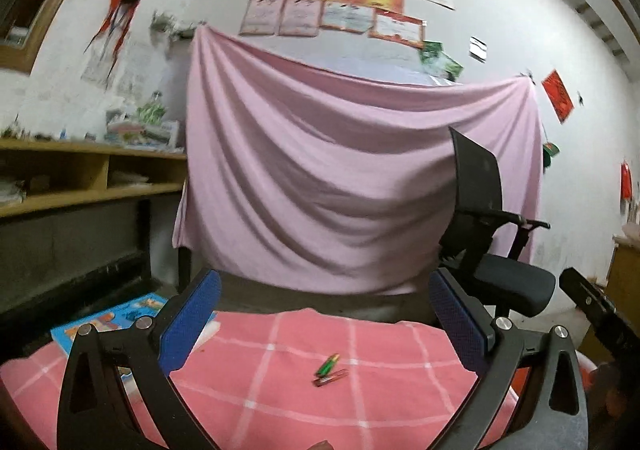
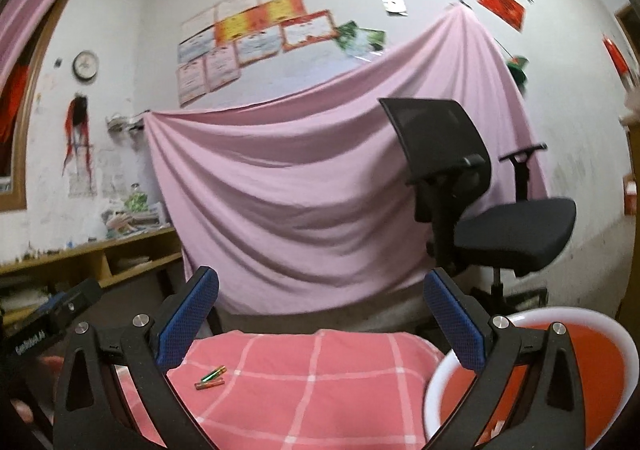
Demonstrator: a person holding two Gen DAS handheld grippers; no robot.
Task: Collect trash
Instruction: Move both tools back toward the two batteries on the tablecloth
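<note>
While the left gripper [image 1: 326, 324] stands wide and empty above two batteries [image 1: 329, 370] on the cloth [image 1: 280, 390], the right gripper [image 2: 320, 324], equally wide, faces them beside the bowl [image 2: 600, 330]; approach step: lower, straddle, close.

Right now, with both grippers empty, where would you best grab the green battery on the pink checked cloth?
Probably across the middle of the green battery, coming down from above. It lies flat on the pink checked cloth, with the red battery close beside one end, so pads closing on its long sides near the far end should clear that neighbour.
</note>
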